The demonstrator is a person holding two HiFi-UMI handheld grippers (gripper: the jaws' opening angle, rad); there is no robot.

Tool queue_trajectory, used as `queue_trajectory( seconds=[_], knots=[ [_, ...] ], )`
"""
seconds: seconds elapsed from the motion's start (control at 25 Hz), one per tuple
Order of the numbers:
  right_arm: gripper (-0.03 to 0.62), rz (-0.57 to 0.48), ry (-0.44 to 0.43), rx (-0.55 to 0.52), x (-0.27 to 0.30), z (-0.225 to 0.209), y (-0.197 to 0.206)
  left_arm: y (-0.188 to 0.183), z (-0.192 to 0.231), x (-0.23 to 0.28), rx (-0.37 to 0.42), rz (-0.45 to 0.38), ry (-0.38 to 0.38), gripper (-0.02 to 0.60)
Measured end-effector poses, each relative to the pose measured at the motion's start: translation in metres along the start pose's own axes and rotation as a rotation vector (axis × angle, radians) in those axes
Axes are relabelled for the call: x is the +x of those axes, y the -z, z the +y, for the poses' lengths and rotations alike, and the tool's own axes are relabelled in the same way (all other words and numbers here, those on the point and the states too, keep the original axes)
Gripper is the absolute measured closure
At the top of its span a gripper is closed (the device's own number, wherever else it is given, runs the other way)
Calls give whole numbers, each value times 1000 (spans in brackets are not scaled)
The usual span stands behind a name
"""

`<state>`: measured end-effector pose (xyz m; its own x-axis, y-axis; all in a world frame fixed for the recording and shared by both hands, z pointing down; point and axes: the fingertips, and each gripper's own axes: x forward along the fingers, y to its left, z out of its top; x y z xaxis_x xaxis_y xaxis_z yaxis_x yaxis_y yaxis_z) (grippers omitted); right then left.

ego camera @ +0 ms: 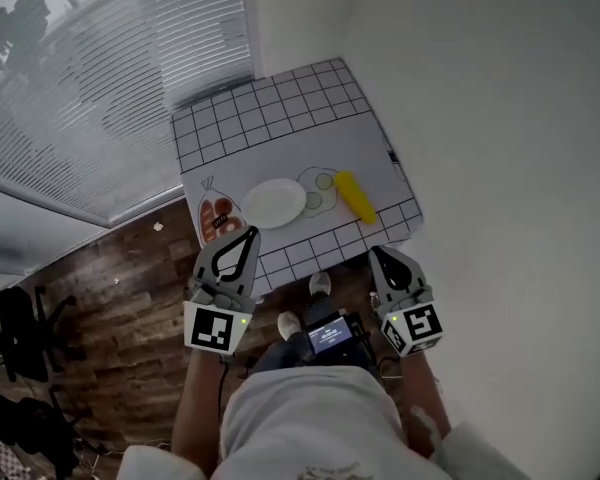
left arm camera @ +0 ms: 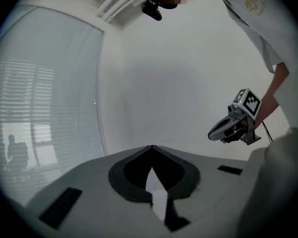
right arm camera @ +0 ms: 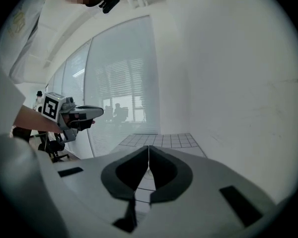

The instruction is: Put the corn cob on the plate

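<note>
Head view shows the corn cob lying flat on the worktop, just right of the plate, with a clear bag of green slices between the two. A second bag with red pieces lies just left of the plate.

The cob's long axis runs on a diagonal, its far end up and left towards the slices and its near end down and right towards the worktop's front edge. Which end is the tapered tip is too small to tell.

Both grippers hang off the near edge, short of everything. The left gripper has its jaws closed tip to tip with nothing between them, and so does the right gripper; each gripper's own view confirms this.

I judge this to be the approach, with no grasp yet begun. The right gripper sits nearer the cob, so it looks the likelier one to take it. It would need to open its jaws, reach in over the edge, and turn so the jaws close across the cob's width, not along its length. Then comes a short carry left, over the slices, to the plate.
</note>
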<state>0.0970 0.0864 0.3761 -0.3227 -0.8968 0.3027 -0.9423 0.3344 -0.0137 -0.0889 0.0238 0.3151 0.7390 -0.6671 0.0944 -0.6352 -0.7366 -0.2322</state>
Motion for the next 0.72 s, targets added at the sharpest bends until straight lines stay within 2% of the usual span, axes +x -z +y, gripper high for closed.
queue_trajectory(
  seconds=[0.08,0.2,0.72],
  knots=[
    [585,16,11,13,3,-7,6,-4,-8,17,2,-19,74,578],
    [585,26,33,35,8,-18,11,-3,-18,42,34,-3,159,578],
    [585,102,43,93,36,-51,42,30,-55,117,92,106,377,578]
  ],
)
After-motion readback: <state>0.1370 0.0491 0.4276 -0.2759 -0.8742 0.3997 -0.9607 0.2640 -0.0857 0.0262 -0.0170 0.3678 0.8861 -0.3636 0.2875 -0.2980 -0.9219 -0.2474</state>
